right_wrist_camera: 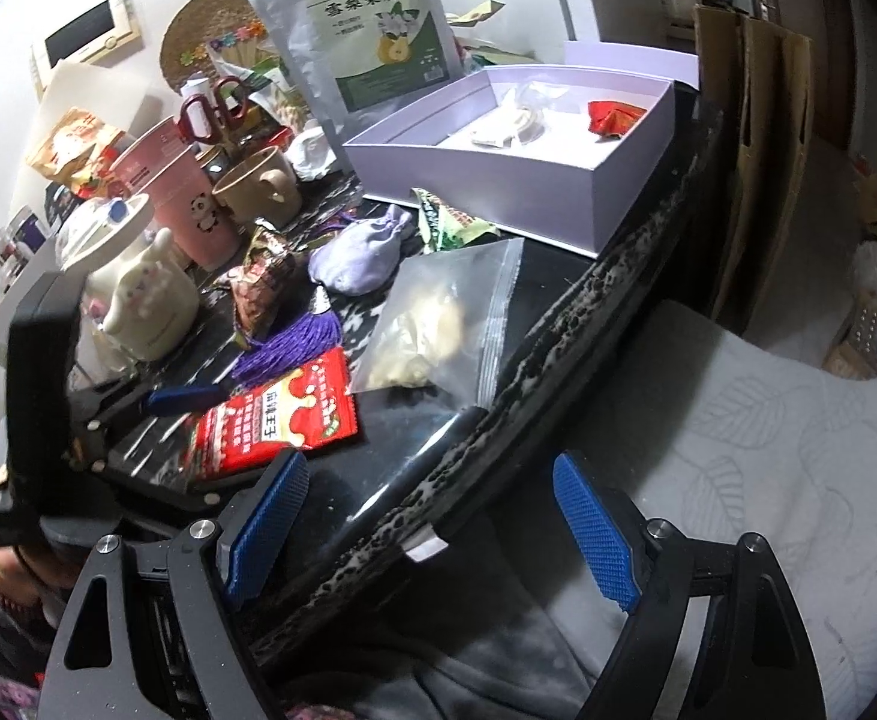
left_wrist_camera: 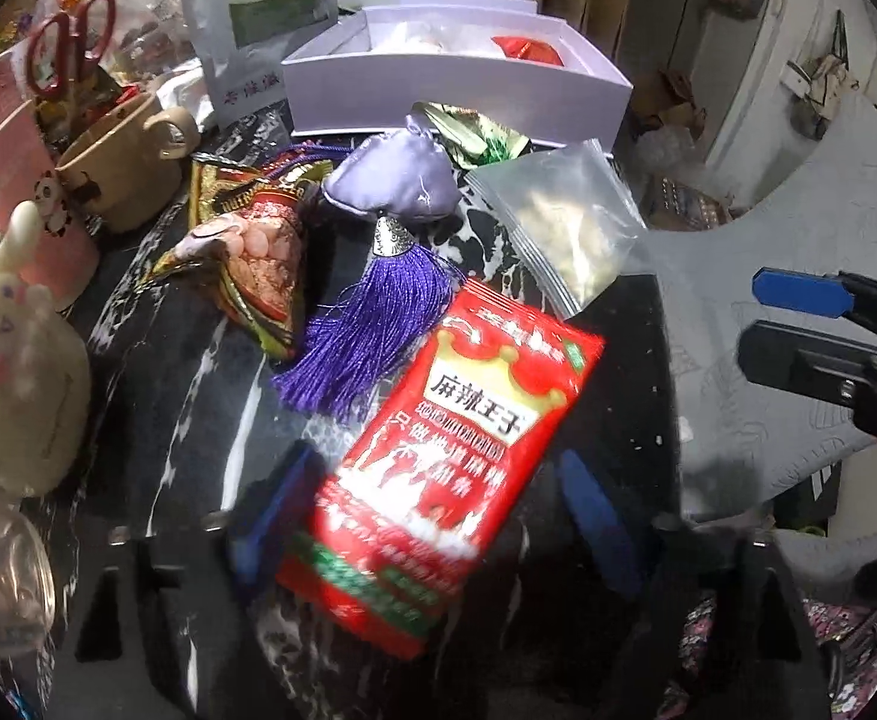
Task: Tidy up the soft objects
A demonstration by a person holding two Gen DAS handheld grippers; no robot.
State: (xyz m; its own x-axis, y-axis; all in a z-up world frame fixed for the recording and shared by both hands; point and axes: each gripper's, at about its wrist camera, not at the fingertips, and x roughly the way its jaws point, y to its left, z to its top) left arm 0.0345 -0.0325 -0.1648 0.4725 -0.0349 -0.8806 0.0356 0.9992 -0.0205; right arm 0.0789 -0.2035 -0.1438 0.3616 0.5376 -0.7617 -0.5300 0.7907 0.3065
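A red snack packet (left_wrist_camera: pixel 438 450) lies on the dark marbled table (left_wrist_camera: pixel 156 372), between the two blue pads of my left gripper (left_wrist_camera: pixel 429 516). The left pad (left_wrist_camera: pixel 264 516) sits at the packet's edge and the right pad (left_wrist_camera: pixel 594 510) stands a little clear of it, so the gripper is open. Beyond lie a purple tasselled sachet (left_wrist_camera: pixel 390 180), a brocade pyramid charm (left_wrist_camera: pixel 258 264) and a clear zip bag (left_wrist_camera: pixel 564 228). My right gripper (right_wrist_camera: pixel 432 525) is open, straddling the table's rim (right_wrist_camera: pixel 534 354) with nothing held. The red packet (right_wrist_camera: pixel 276 420) shows there too.
A white open box (right_wrist_camera: pixel 558 192) at the back holds a red wrapper (right_wrist_camera: pixel 612 114) and white pieces. A green-gold packet (right_wrist_camera: pixel 450 222) lies before it. A cream bunny figure (left_wrist_camera: pixel 12 360), tan mug (left_wrist_camera: pixel 120 162), pink cup (right_wrist_camera: pixel 168 186) and scissors (left_wrist_camera: pixel 66 42) crowd the left. Grey quilted fabric (right_wrist_camera: pixel 768 420) lies right.
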